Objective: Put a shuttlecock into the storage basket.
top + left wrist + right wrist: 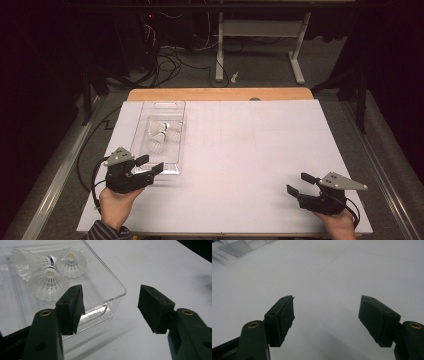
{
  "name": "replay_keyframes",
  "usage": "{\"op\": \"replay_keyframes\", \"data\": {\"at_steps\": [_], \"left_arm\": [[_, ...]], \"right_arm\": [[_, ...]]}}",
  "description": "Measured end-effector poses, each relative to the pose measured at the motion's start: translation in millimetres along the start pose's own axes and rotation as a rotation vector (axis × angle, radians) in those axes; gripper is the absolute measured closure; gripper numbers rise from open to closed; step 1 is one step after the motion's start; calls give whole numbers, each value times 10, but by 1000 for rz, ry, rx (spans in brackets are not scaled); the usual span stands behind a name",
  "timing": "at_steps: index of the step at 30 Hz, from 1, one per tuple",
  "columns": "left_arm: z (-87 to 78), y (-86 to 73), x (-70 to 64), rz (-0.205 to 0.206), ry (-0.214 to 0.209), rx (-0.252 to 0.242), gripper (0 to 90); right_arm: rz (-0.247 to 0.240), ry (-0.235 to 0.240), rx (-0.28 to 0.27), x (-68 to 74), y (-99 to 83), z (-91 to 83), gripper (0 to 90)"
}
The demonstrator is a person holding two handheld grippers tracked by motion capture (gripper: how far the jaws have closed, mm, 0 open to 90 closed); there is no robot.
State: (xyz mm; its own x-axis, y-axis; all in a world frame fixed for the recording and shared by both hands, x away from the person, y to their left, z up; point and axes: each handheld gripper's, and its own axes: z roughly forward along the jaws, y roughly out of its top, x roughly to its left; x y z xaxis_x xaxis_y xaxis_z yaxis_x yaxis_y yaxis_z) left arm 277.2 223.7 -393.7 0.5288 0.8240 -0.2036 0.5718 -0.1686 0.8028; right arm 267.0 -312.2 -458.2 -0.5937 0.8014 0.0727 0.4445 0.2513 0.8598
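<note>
— What is seen behind the white-topped wooden desk (pixel 280 95)?
— A dark room; a grey carpeted floor (pixel 260 65), tangled black cables (pixel 167 62) and a white metal table frame (pixel 260 30) are seen.

Clear glossy plastic tray (pixel 110 293) beside left jaw, white feathery shuttlecocks (pixel 50 283) inside; matt white table sheet (pixel 332 272) beyond both grippers' matt black jaws.

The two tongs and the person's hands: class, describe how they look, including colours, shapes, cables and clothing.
Both the left tongs and the right tongs are black, each topped by a grey three-cornered plate and trailing a black cable. Their jaws are blocky dark pads with brass-coloured rivets. A striped sleeve covers the left wrist.
</note>
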Motion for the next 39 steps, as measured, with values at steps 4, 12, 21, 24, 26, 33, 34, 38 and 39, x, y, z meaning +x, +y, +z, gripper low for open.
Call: {"op": "replay_keyframes", "data": {"at_steps": [4,12,21,24,26,33,34,38,39], "left_arm": [[-7,-30,-1,-4,-3,-5,379],[-6,-81,0,-5,3,-10,376],[-4,-147,13,-15,5,-21,376],[-11,-172,17,-20,5,-27,376],[-16,-187,17,-21,8,-30,376],[-26,-227,27,-24,19,-35,372],[-25,-232,27,-22,22,-36,372],[-21,-253,40,-27,25,-38,370],[-19,-260,43,-30,24,-40,370]], "right_arm": [[-1,0,0,1,0,0,292],[-1,-1,0,1,1,0,292],[-1,0,0,1,0,0,292],[-1,-1,0,1,0,0,293],[0,-1,0,3,1,1,292],[0,-1,0,1,0,-1,292],[0,-1,0,1,0,-1,292],[1,-1,-1,2,0,-1,292],[2,-2,-1,1,0,-2,292]]}}
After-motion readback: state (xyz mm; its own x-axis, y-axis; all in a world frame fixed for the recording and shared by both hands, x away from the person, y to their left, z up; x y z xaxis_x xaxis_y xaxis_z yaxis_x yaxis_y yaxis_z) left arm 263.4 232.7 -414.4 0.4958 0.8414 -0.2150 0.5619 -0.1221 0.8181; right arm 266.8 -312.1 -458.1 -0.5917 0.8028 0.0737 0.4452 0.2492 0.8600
